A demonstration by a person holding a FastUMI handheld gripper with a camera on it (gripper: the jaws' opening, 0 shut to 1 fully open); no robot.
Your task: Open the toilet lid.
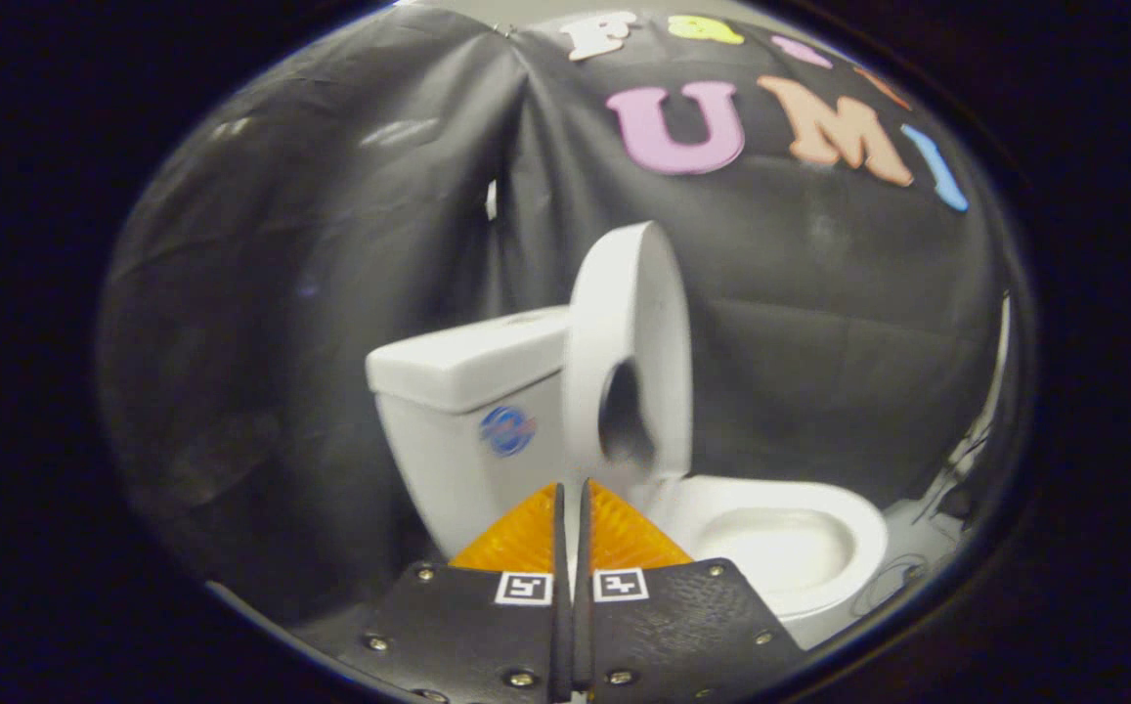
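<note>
Looking forward along my gripper (pixel 573 489), I see its two fingers pressed almost together with only a thin slit between them and nothing held. Just beyond the fingertips stands the white, glossy ceramic toilet (pixel 780 548), and its rounded white plastic toilet lid (pixel 624 293) is already up, standing near vertical with the ring seat against the boxy white cistern (pixel 467 391), so I judge the task essentially done. The lid looks light, stiff and slippery; if I had to nudge it further, I would push flat on its free top rim, not pinch it. The bowl's open rim lies ahead and to the right of my fingers. The draped black cloth wall (pixel 330 244) hangs close behind the cistern, so I would back straight out.
</note>
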